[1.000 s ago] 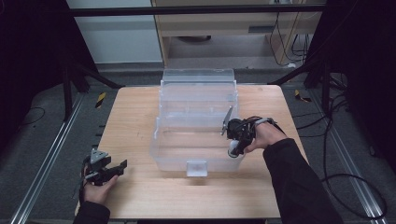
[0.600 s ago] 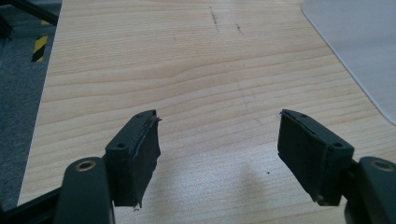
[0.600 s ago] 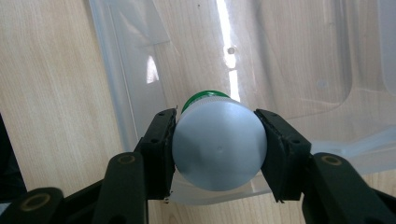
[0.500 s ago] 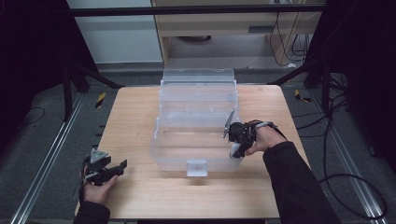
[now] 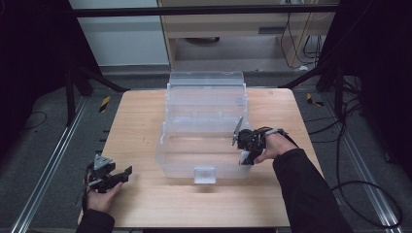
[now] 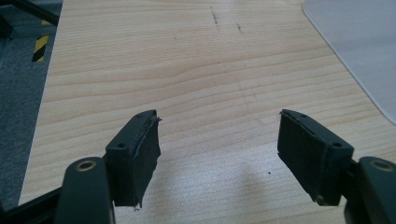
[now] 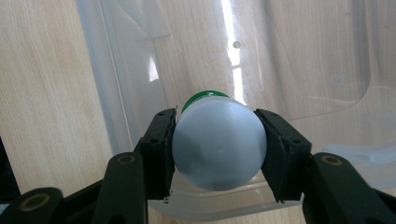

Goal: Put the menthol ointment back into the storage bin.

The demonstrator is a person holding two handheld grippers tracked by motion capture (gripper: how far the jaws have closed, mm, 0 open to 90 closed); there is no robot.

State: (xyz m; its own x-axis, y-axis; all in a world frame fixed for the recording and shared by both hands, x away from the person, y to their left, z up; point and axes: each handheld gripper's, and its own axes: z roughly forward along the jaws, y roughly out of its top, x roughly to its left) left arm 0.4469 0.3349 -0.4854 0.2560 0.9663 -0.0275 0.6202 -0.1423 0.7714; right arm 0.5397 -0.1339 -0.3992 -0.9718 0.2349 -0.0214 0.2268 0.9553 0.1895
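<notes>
A clear plastic box point(image 5: 184, 160) with its lid point(image 5: 206, 82) swung up at the back stands mid-table. My right gripper point(image 5: 246, 154) hovers over the box's right wall, shut on a white bottle point(image 7: 218, 145) with a green cap point(image 7: 201, 97), which points down into the box point(image 7: 327, 70). Its two black pads point(image 7: 161, 144) press the bottle's sides. My left gripper point(image 5: 121, 174) rests low near the table's front left corner, open, with nothing between its pads point(image 6: 140, 154) but bare wood.
The wooden table point(image 5: 141, 121) has free surface left and in front of the box. A corner of the box point(image 6: 359, 42) shows at the upper right in the left gripper view. Dark floor, rails and cables surround the table.
The right gripper with the bottle has drifted slightly lower and nearer over the box's right wall. The left gripper has stayed put.
</notes>
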